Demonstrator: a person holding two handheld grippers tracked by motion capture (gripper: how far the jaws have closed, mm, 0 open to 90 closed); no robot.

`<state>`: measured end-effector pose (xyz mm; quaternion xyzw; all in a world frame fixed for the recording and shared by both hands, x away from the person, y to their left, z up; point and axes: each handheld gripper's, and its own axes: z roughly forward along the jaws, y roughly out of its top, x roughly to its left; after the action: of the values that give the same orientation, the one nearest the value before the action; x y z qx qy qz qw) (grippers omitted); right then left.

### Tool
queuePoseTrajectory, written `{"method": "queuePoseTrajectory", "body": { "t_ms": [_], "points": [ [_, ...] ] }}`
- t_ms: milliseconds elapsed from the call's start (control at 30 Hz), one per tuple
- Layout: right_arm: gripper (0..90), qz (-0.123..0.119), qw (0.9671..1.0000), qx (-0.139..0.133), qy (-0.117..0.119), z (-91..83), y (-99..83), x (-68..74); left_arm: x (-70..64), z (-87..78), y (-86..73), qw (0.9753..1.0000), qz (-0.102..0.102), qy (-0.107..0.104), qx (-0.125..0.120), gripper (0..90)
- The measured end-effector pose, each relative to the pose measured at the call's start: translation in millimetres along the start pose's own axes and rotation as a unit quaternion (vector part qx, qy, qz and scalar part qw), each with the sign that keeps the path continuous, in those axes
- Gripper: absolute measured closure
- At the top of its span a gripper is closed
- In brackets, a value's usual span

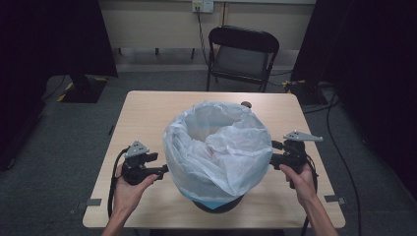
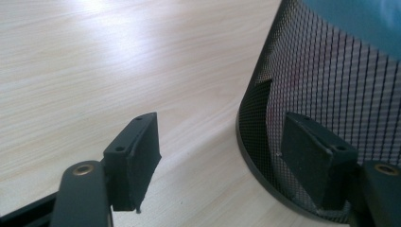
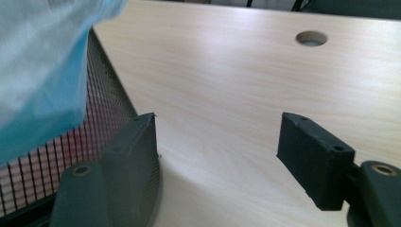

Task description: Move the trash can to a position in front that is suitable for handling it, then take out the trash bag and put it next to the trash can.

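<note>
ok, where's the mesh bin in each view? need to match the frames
High view: mesh bin at table centre, only its dark base peeking out under the plastic liner.
Left gripper view: right side, curved black mesh wall.
Right gripper view: left edge, mesh under the liner.
Shared landmark: the liner's blue hem.

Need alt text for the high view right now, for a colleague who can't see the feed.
A black mesh bin lined with a pale plastic bag stands on a wooden table, with the left gripper and right gripper held open beside it. A black chair stands behind.
</note>
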<state>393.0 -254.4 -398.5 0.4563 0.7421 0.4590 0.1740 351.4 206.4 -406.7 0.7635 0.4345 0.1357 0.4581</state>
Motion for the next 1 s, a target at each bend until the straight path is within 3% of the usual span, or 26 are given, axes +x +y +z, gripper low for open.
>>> {"method": "queuePoseTrajectory", "body": {
  "t_ms": [100, 133, 200, 233, 300, 400, 467, 567, 633, 700, 767, 833, 1000],
  "points": [
    [28.2, -0.006, 0.9999, -0.011, 0.004, -9.6, 6.7, -3.0, 7.3, -7.9, 4.8, 0.9997, -0.014, 0.008, -0.016, 24.1],
    [34.0, 0.000, 0.9995, -0.021, -0.022, -17.6, 11.9, -3.6, 10.4, -11.0, 6.9, 0.9997, -0.015, 0.001, -0.018, 23.1],
    [33.7, -0.005, 0.9992, -0.026, -0.029, -20.9, 14.9, -3.5, 12.5, -16.3, 11.8, 0.9995, -0.016, -0.002, -0.026, 23.1],
    [37.7, -0.008, 0.9994, -0.025, -0.023, -26.8, 21.9, -3.3, 12.6, -19.6, 14.2, 0.9993, -0.015, 0.004, -0.033, 22.5],
    [38.3, -0.006, 0.9993, -0.030, -0.022, -29.7, 24.9, -3.0, 13.6, -26.2, 19.4, 0.9988, -0.018, -0.005, -0.045, 21.9],
    [45.1, -0.007, 0.9985, -0.048, -0.027, -35.8, 32.1, -3.1, 12.8, -36.2, 29.1, 0.9989, -0.005, -0.003, -0.046, 26.5],
    [52.1, -0.001, 0.9976, -0.069, -0.012, -39.2, 36.5, -4.9, 10.4, -43.0, 35.2, 0.9989, 0.011, 0.002, -0.046, 28.1],
    [51.4, -0.004, 0.9968, -0.079, -0.010, -42.9, 44.5, -5.5, 6.3, -53.4, 43.5, 0.9979, 0.017, -0.004, -0.063, 26.3],
    [48.5, -0.008, 0.9975, -0.069, -0.013, -45.1, 51.6, -3.3, 4.4, -59.1, 50.0, 0.9967, 0.022, -0.006, -0.078, 26.2],
    [40.7, -0.003, 0.9978, -0.066, -0.006, -48.6, 62.8, 0.5, 4.5, -68.1, 57.3, 0.9946, 0.013, -0.008, -0.102, 26.9],
    [40.9, -0.003, 0.9977, -0.068, -0.004, -50.6, 66.8, 1.8, 5.1, -71.2, 58.1, 0.9935, 0.007, -0.011, -0.113, 28.3],
    [35.6, 0.003, 0.9975, -0.071, 0.001, -54.9, 74.5, 4.4, 5.3, -75.4, 60.5, 0.9924, 0.004, -0.015, -0.122, 30.5],
    [26.5, 0.005, 0.9936, -0.103, 0.047, -70.8, 87.5, 13.5, -2.4, -85.1, 71.1, 0.9904, 0.007, -0.031, -0.135, 32.2]
  ]
}}
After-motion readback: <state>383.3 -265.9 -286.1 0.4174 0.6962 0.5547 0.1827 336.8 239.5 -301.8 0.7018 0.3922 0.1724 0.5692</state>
